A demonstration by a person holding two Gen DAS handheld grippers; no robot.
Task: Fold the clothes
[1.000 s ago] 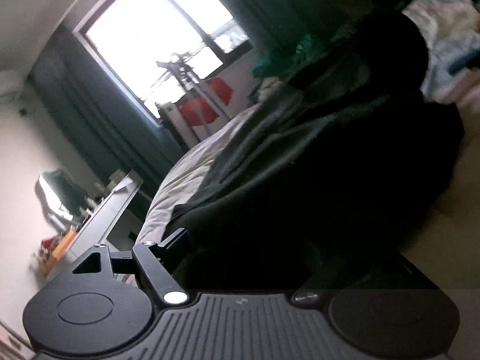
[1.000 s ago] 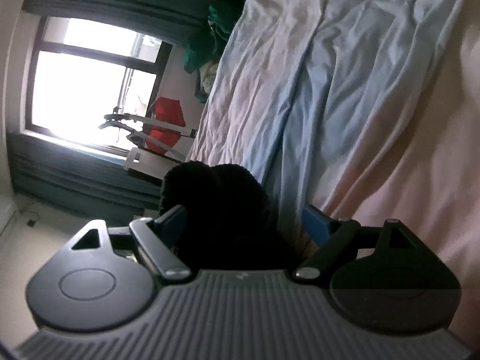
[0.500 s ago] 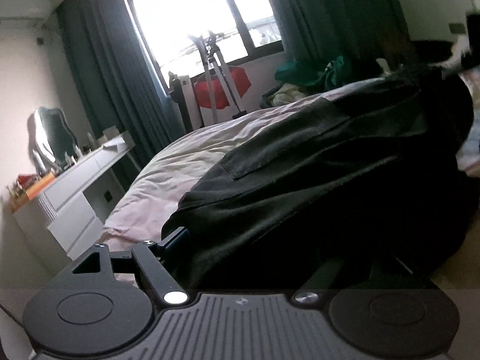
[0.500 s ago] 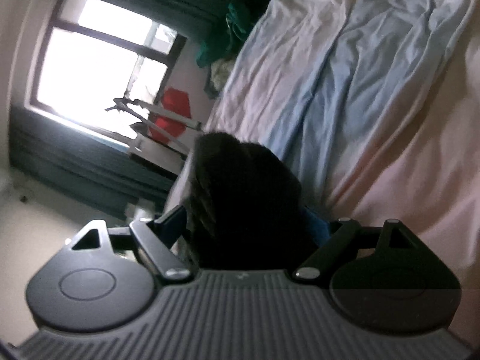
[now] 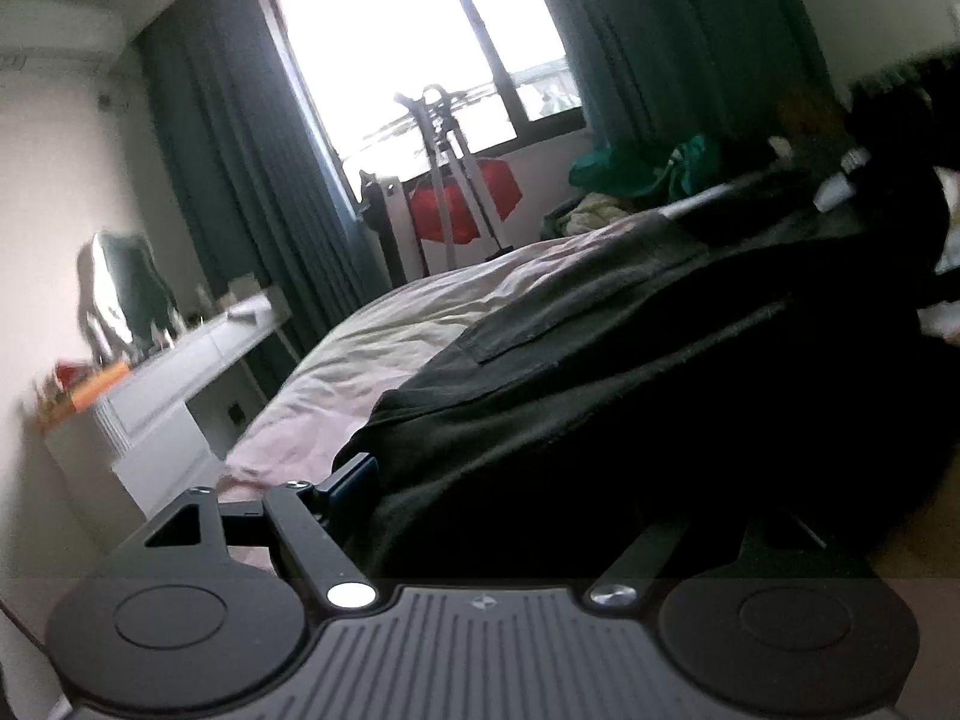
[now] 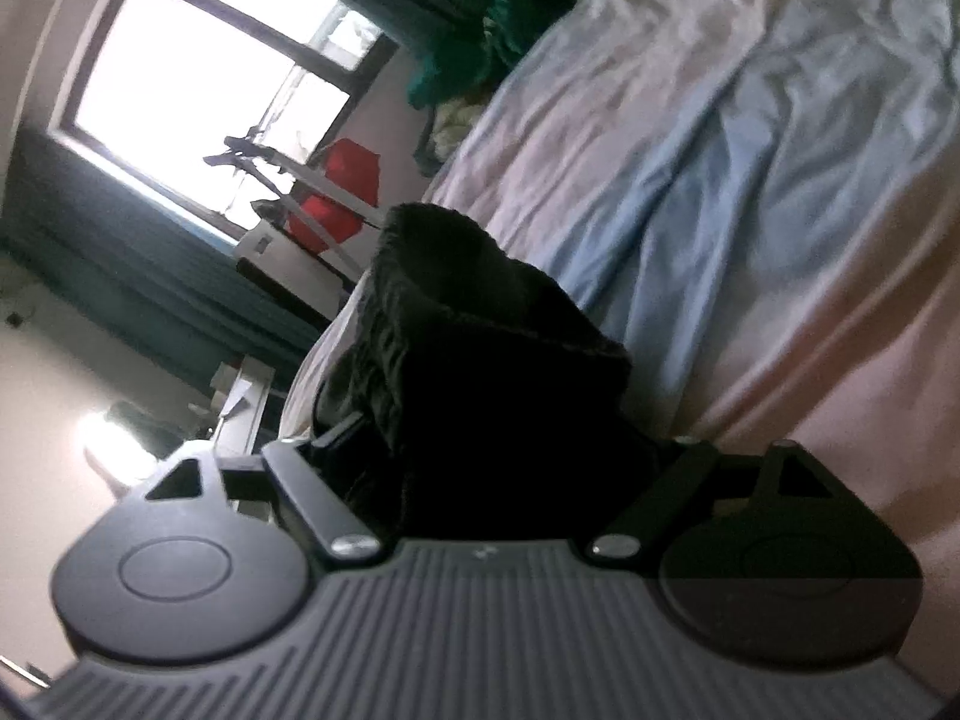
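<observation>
A dark garment (image 5: pixel 630 372) with a patch pocket lies spread over the bed (image 5: pixel 372 360) in the left wrist view. My left gripper (image 5: pixel 522 498) is shut on its near edge; the right finger is buried under the cloth. In the right wrist view my right gripper (image 6: pixel 492 456) is shut on a bunched end of the same dark garment (image 6: pixel 480 348), held above the pale pink and blue bedsheet (image 6: pixel 750 180). Both fingertips there are hidden by cloth.
A window (image 5: pixel 408 48) with dark teal curtains (image 5: pixel 240 192) is behind the bed. A drying rack with a red cloth (image 5: pixel 462 204) stands below it. A white dresser (image 5: pixel 174 384) with a mirror is at left. Green clothes (image 5: pixel 636 168) are piled at the far bed end.
The left gripper's view has rolled upright while it keeps hold of the garment. The right gripper has tilted and drawn its bunched end up and closer.
</observation>
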